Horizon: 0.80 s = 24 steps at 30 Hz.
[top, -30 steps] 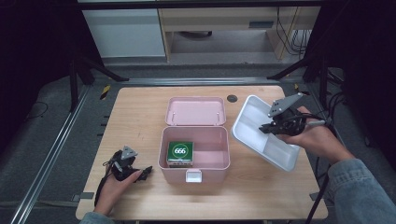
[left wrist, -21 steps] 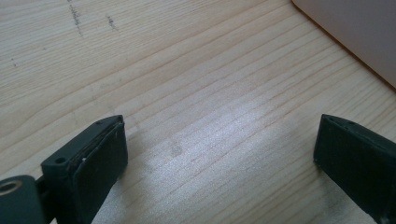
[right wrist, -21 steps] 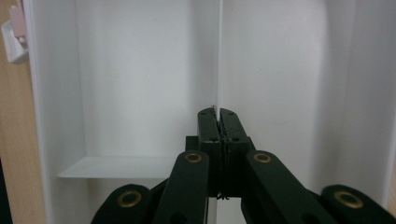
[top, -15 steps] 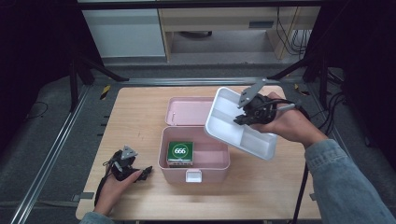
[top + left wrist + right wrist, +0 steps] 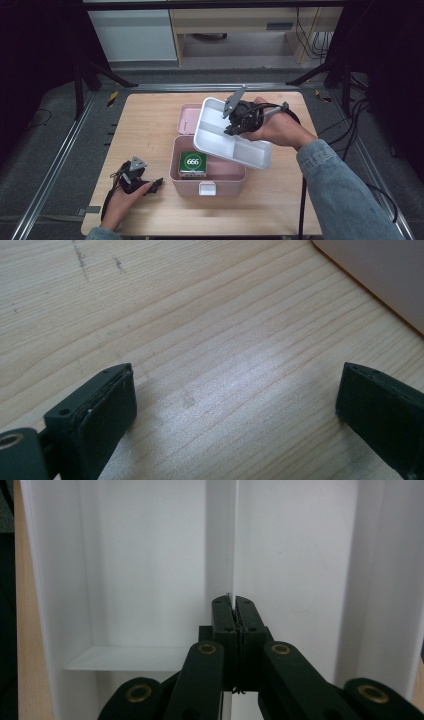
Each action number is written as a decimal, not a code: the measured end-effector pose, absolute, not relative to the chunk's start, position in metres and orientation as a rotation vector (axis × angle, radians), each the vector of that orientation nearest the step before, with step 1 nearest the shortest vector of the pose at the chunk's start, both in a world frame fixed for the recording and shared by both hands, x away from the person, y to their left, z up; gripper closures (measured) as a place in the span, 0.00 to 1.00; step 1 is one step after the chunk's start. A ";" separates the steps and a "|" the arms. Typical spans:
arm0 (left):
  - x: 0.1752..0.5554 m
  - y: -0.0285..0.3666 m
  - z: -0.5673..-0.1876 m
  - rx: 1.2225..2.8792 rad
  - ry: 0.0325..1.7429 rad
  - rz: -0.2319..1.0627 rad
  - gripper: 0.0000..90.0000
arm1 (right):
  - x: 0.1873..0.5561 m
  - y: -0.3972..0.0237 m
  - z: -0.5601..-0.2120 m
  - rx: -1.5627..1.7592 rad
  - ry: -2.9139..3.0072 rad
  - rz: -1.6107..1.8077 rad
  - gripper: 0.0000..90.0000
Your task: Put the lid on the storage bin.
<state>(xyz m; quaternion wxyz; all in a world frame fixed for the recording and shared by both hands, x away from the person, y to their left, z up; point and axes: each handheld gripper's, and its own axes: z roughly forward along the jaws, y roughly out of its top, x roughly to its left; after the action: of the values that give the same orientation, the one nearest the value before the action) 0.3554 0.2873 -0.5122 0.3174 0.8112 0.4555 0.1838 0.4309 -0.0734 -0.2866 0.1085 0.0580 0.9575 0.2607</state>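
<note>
The right gripper (image 5: pixel 235 121) clamps a divider wall of the white plastic compartment tray (image 5: pixel 215 131), holding it above the open pink plastic box (image 5: pixel 207 175); the left gripper (image 5: pixel 150 184) rests wide apart on the light wooden table (image 5: pixel 145 125).

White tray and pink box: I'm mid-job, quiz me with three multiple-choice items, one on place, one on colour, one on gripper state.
1. Where is the white divided tray?
A. Flat on the table right of the box
B. Held tilted over the open pink box
C. On the floor

2. What colour is the small carton marked 666 inside the box?
A. Green
B. Red
C. Yellow

3. How does the left gripper stand?
A. Shut on the tray
B. Shut on the carton
C. Open, low over bare wooden table

Answers:
1 B: the high view shows the right gripper carrying it above the box, pinching a divider wall.
2 A: its top is green with white digits.
3 C: the left gripper view shows its jaws wide apart with only wood between.
</note>
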 end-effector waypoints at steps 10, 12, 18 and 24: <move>0.356 0.287 -0.512 2.133 1.200 0.483 0.02 | 0.426 -0.039 -0.284 0.082 2.836 0.757 1.00; 0.356 0.287 -0.512 2.133 1.200 0.483 0.02 | 0.424 -0.033 -0.285 0.061 2.840 0.753 1.00; 0.356 0.287 -0.512 2.133 1.199 0.483 0.02 | 0.424 -0.014 -0.297 0.030 2.878 0.724 1.00; 0.356 0.287 -0.512 2.133 1.198 0.483 0.02 | 0.422 -0.002 -0.312 0.001 2.915 0.680 1.00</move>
<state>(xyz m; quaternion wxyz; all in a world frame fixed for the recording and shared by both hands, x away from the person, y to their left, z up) 0.3559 0.2871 -0.5124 0.3184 0.8109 0.4553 0.1835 0.4217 -0.0023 -0.3117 0.0739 0.0005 0.9712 0.2266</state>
